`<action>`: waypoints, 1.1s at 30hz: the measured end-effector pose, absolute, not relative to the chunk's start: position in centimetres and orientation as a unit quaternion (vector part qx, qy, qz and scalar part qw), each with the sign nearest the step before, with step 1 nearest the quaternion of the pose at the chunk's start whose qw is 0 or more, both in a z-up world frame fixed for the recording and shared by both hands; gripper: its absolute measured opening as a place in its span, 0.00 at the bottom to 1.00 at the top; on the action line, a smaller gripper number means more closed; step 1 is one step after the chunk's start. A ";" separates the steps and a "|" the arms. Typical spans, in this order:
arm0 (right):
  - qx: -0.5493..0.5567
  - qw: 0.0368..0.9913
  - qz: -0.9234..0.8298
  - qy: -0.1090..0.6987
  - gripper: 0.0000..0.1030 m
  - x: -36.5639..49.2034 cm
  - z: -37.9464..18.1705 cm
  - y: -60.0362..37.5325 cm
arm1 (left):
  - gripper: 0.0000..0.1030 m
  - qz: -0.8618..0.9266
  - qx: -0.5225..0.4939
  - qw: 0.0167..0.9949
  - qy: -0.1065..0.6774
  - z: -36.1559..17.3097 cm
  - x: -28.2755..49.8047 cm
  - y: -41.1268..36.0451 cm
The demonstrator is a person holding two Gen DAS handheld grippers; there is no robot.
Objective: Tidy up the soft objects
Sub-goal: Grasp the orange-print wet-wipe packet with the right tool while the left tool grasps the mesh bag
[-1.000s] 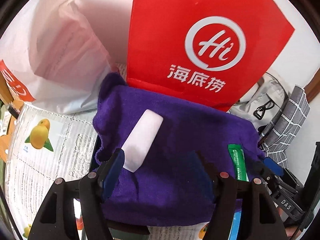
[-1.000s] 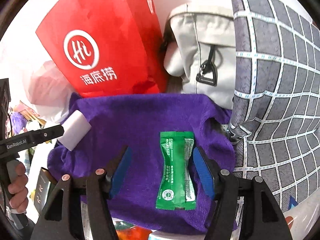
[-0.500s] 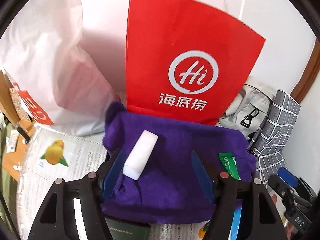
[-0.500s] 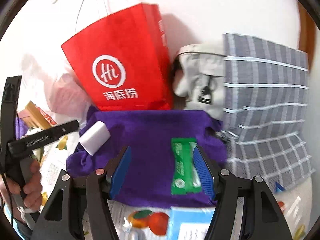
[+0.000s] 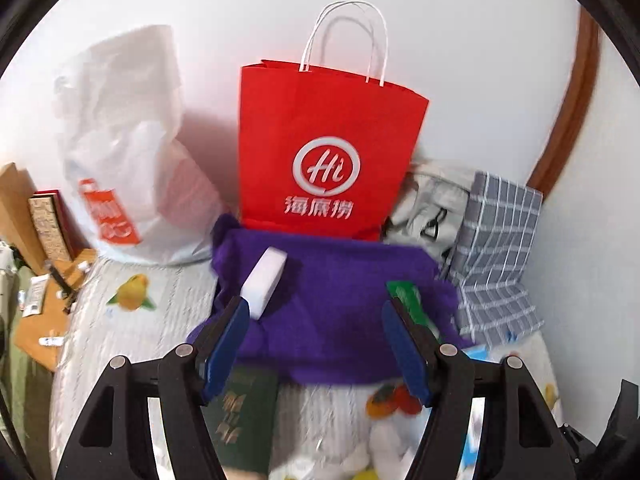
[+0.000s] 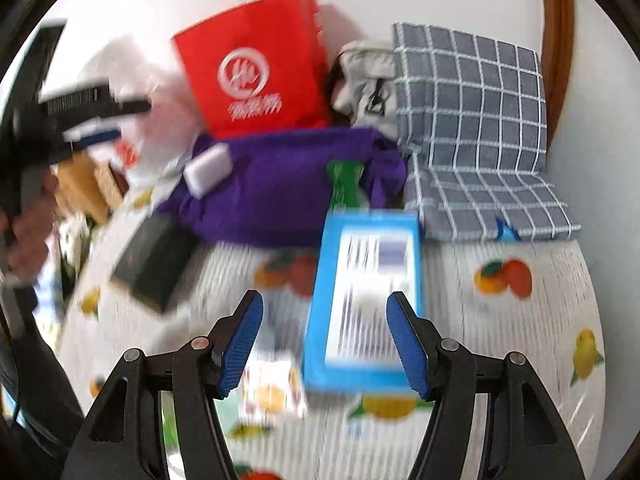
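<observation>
My left gripper (image 5: 314, 322) and right gripper (image 6: 324, 330) both gape, empty. The white sponge (image 5: 265, 282) and green packet (image 6: 345, 184) lie on the purple towel (image 5: 340, 308), probably gathered there for sorting.

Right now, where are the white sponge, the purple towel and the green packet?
white sponge (image 5: 264, 280), left wrist view, middle of its top face.
purple towel (image 5: 340, 292), left wrist view, bare centre.
green packet (image 6: 346, 184), right wrist view, upper half.

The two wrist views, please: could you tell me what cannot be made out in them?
- Blue packet, right wrist view: motion blur smears its print.
- Green sachet, left wrist view: the gripper finger covers its near end.
- Red bag: its inside is hidden by its front.
</observation>
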State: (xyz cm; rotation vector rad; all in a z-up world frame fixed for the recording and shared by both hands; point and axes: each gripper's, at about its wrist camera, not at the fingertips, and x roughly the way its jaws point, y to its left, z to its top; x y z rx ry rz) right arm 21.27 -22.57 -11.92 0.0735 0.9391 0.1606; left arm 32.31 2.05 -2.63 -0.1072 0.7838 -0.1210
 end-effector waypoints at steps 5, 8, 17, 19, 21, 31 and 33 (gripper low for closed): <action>0.018 0.878 0.109 0.465 0.62 18.2 -14.5 -20.4 | 0.65 -0.033 -0.064 0.914 0.399 -4.7 27.1 4.4; -0.010 0.878 0.110 0.465 0.63 17.3 -15.9 -19.1 | 0.65 -0.012 -0.058 0.916 0.397 -5.9 24.3 5.5; -0.037 0.873 0.084 0.479 0.69 17.7 -18.1 -17.2 | 0.65 0.002 -0.104 0.899 0.425 -11.1 17.4 9.1; -0.041 0.877 0.073 0.473 0.74 17.9 -18.3 -16.9 | 0.65 -0.006 -0.114 0.897 0.428 -11.9 16.7 9.3; -0.029 0.881 0.063 0.468 0.74 18.3 -18.4 -17.0 | 0.65 -0.009 -0.107 0.895 0.433 -12.4 16.5 9.2; 0.003 0.890 0.057 0.452 0.52 18.3 -18.8 -17.8 | 0.65 -0.018 -0.099 0.892 0.441 -13.4 15.6 8.3; 0.012 0.894 0.060 0.444 0.52 17.8 -18.4 -18.3 | 0.65 -0.022 -0.097 0.891 0.443 -13.7 15.6 7.8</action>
